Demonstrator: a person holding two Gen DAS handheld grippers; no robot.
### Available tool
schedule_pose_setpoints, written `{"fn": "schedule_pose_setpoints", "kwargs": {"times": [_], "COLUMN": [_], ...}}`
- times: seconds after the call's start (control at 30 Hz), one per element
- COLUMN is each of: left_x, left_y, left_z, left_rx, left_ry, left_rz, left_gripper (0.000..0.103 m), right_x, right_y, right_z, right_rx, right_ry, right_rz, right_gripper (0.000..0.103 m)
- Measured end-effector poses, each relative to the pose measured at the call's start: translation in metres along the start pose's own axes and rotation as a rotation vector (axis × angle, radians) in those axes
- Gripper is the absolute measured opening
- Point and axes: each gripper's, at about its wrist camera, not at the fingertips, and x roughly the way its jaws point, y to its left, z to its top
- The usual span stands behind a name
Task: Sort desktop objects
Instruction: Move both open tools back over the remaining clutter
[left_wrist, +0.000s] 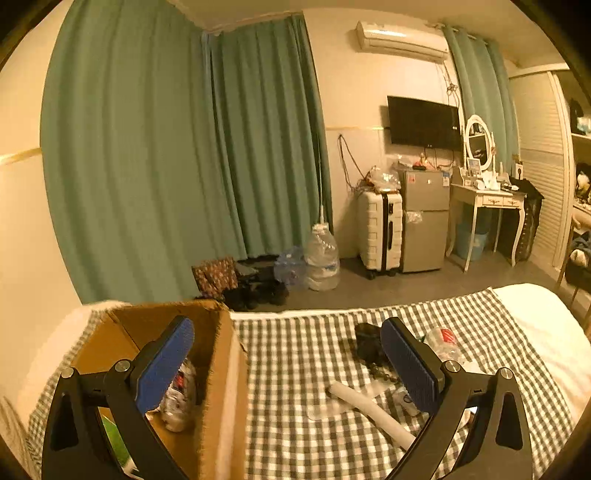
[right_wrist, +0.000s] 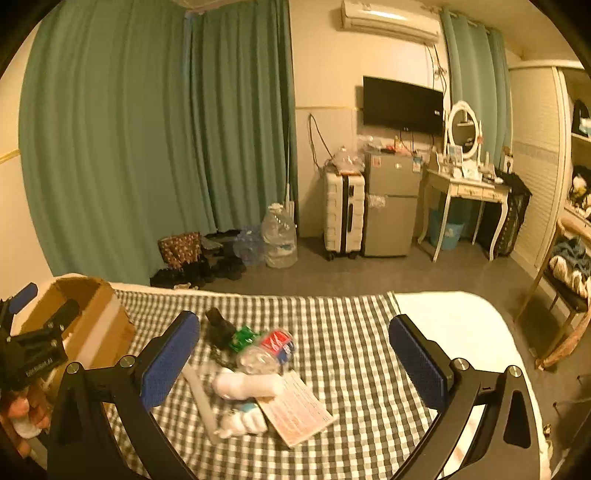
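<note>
A heap of loose things lies on the checked cloth (right_wrist: 343, 332): a crushed plastic bottle (right_wrist: 267, 350) with a red label, a green packet (right_wrist: 242, 338), a dark bundle (right_wrist: 218, 326), a white roll (right_wrist: 247, 384), a white tube (right_wrist: 199, 397) and a printed card (right_wrist: 297, 410). My right gripper (right_wrist: 293, 354) is open above this heap, holding nothing. My left gripper (left_wrist: 288, 363) is open too, straddling the right wall of the cardboard box (left_wrist: 221, 369). Inside the box lies a crumpled wrapper (left_wrist: 181, 398). The white tube (left_wrist: 373, 411) and dark bundle (left_wrist: 369, 343) lie between the left fingers' span.
The cloth covers a white bed (right_wrist: 461, 317). Beyond it on the floor stand a water jug (right_wrist: 279, 236), shoes (right_wrist: 207, 271), a white suitcase (right_wrist: 343, 214), a small fridge (right_wrist: 391, 206) and a dressing table (right_wrist: 467, 192). A chair (right_wrist: 565, 284) stands at the right.
</note>
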Motion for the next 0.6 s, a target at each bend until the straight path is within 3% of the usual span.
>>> {"fn": "schedule_pose_setpoints", "kwargs": {"times": [0.23, 0.4, 0.6], "left_x": [0.009, 0.02, 0.041], "left_y": [-0.003, -0.014, -0.042], "left_z": [-0.004, -0.012, -0.033], "left_rx": [-0.025, -0.034, 0.025], "left_ry": [0.023, 0.067, 0.141], "left_rz": [0.006, -0.004, -0.029], "left_gripper": [0.103, 0.103, 0.103], "right_x": [0.026, 0.039, 0.059], "right_y": [-0.019, -0.024, -0.022], "right_z": [-0.028, -0.039, -0.056], "right_rx": [0.023, -0.023, -0.114], "right_ry": [0.039, 0.057, 0.112], "right_rz": [0.029, 0.062, 0.124], "right_gripper": [0.103, 0.103, 0.103]}}
